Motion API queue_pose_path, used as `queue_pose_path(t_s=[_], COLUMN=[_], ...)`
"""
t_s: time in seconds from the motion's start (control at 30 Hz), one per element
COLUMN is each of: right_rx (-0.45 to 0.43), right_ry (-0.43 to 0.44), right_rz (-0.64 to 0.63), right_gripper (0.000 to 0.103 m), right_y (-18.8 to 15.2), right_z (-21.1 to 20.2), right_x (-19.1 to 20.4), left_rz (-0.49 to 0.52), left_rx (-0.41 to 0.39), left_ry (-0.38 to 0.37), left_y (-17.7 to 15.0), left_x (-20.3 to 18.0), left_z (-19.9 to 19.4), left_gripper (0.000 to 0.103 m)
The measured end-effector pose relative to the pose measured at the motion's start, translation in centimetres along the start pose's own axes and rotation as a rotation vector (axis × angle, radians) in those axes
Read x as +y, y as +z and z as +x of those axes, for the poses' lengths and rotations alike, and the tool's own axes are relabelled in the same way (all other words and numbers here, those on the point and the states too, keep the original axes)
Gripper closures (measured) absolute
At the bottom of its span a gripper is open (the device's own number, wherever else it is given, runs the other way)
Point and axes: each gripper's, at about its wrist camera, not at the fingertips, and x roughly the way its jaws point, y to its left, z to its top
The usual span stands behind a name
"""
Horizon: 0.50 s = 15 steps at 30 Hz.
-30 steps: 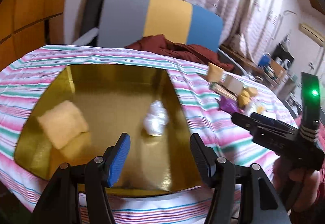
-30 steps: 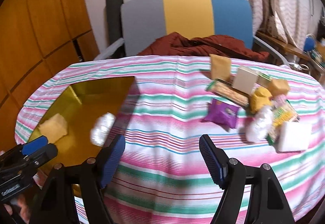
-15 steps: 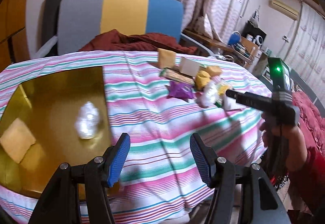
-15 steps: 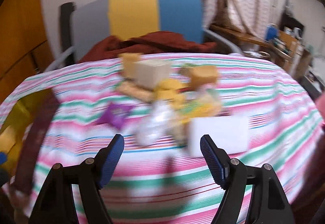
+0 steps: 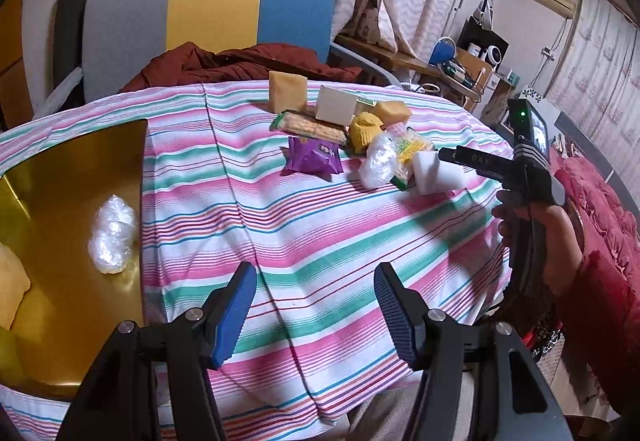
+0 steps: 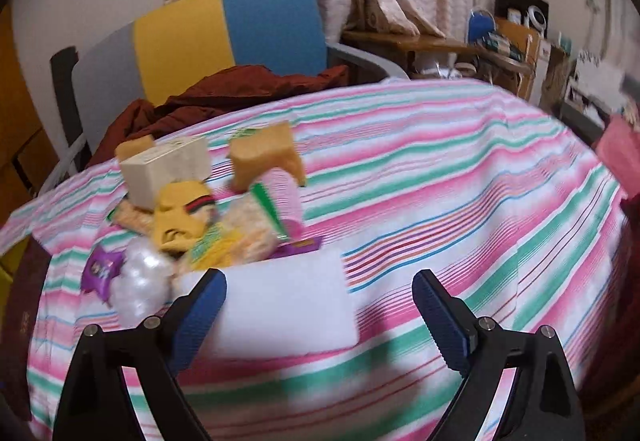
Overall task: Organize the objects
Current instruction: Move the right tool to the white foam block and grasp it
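Observation:
A gold tray (image 5: 60,181) lies at the left with a clear plastic wad (image 5: 112,233) and a yellow sponge (image 5: 12,281) on it. To the right is a pile: purple packet (image 5: 314,159), second clear wad (image 5: 378,161), cracker pack (image 5: 312,127), yellow cloth (image 5: 364,129), white box (image 5: 336,109) and a white foam block (image 5: 438,173). My left gripper (image 5: 316,313) is open over bare cloth with nothing between its fingers. My right gripper (image 6: 320,317) is at the white block (image 6: 288,301). Its jaws are opening around the block and its pads do not press on it.
The round table wears a striped cloth (image 5: 320,233). A grey, yellow and blue chair (image 5: 208,9) with a maroon garment (image 5: 240,61) stands behind it. A hand in a red sleeve (image 5: 536,229) holds the right gripper (image 5: 450,155). Cluttered shelves stand at the far right.
Both views have swung right, from the gold tray toward the pile. The right gripper has come up to the white block and its jaws have widened. The left jaws are unchanged.

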Motion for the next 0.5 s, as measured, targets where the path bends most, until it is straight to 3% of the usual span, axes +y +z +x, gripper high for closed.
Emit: queue_pose_path(t_s=[0.2,0.3,0.37,0.43,0.5], right_rx=[0.081,0.096,0.080,0.007,-0.048], right_ry=[0.210,0.266,0.251,0.167,0.093], right_rz=[0.059,0.039,0.002,-0.088,-0.154], right_gripper=[0.008,0.008,0.008,0.008,0.002], right_y=[-2.1,-3.9,-4.6,-4.8,-4.5], right_z=[-0.4,-1.8,-2.7,-3.9,-4.4], right_x=[0.2,1.4,2.2,3.2,4.0], left_rz=[0.009,0.022,0.030,0.033,0.033], left_rx=[0.015,0.022,0.025,0.030,0.035], left_ry=[0.004,0.005,0.005,0.006,0.006], left_y=[0.3,0.4,0.5,0.4,0.4], left_x=[-0.6,-1.0,-1.2,-1.4,-1.5], left_z=[0.9,1.3,1.5,1.7,1.9], left_gripper=[0.041,0.041,0.041,0.041,0.041])
